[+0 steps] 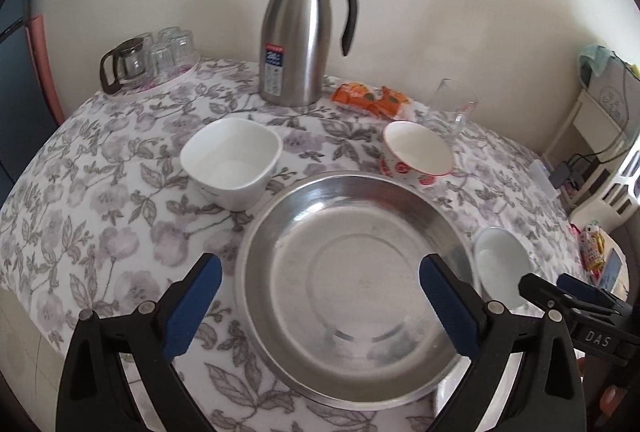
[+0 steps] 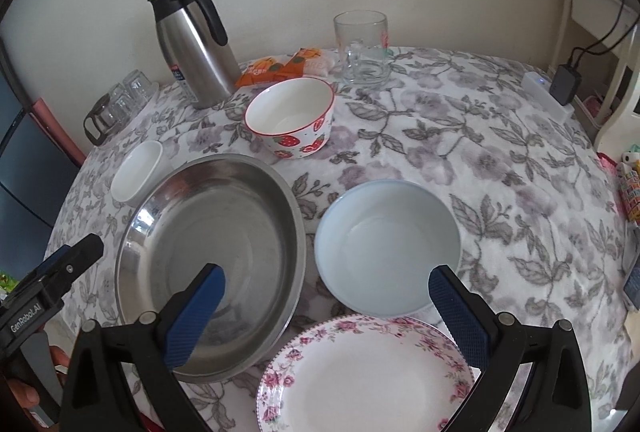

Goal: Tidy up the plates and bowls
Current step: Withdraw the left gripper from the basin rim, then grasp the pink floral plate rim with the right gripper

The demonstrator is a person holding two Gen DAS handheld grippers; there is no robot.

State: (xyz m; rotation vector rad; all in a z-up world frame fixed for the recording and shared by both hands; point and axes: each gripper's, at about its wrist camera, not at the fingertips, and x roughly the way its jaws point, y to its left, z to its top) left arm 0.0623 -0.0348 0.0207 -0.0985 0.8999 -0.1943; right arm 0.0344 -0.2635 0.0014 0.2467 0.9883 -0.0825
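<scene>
Okay, we hold both grippers wide apart and empty: left gripper (image 1: 320, 272) over the steel pan (image 1: 352, 292), right gripper (image 2: 326, 282) over the pale blue bowl (image 2: 386, 244) and floral plate (image 2: 360, 376). Strawberry bowl (image 2: 290, 115) and square white bowl (image 1: 232, 159) sit behind on the tablecloth (image 2: 500, 151).

The left gripper (image 1: 320, 302), black-framed with blue ribbed pads, hangs with its jaws spread wide and nothing between the fingers (image 1: 196, 306). The right gripper (image 2: 326, 310), of the same black and blue build, is likewise spread wide and holds nothing. Each shows at the edge of the other's view, side by side. A bit of a hand (image 2: 24, 394) shows beneath the left gripper's body.
</scene>
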